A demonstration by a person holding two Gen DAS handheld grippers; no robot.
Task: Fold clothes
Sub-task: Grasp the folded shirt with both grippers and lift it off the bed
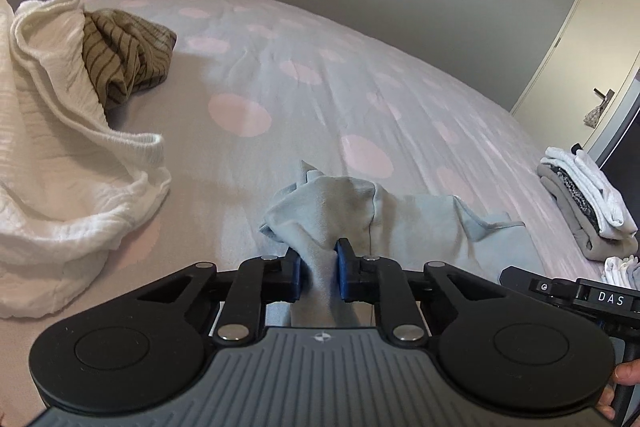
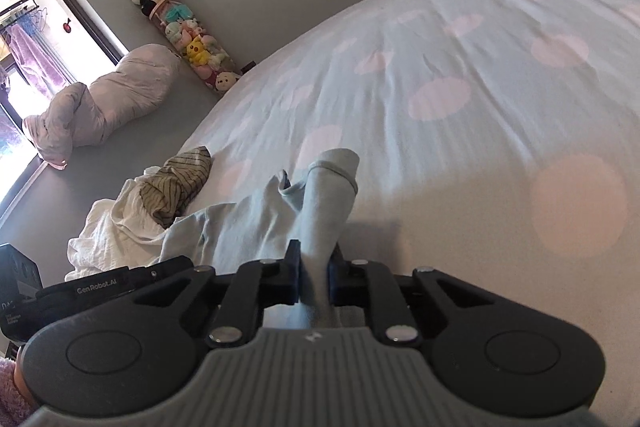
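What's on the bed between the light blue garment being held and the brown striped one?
In the left wrist view, only bare spotted bed sheet lies between the light blue garment and the brown striped garment. A white garment lies beside that stretch.

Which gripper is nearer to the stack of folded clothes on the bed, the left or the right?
Right. The folded stack lies at the far right of the left gripper, beyond the right gripper, which sits between them. Both clamp the light blue garment.

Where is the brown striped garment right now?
The brown striped garment lies bunched on the bed, upper left in the left wrist view, tucked against the far side of the white garment.
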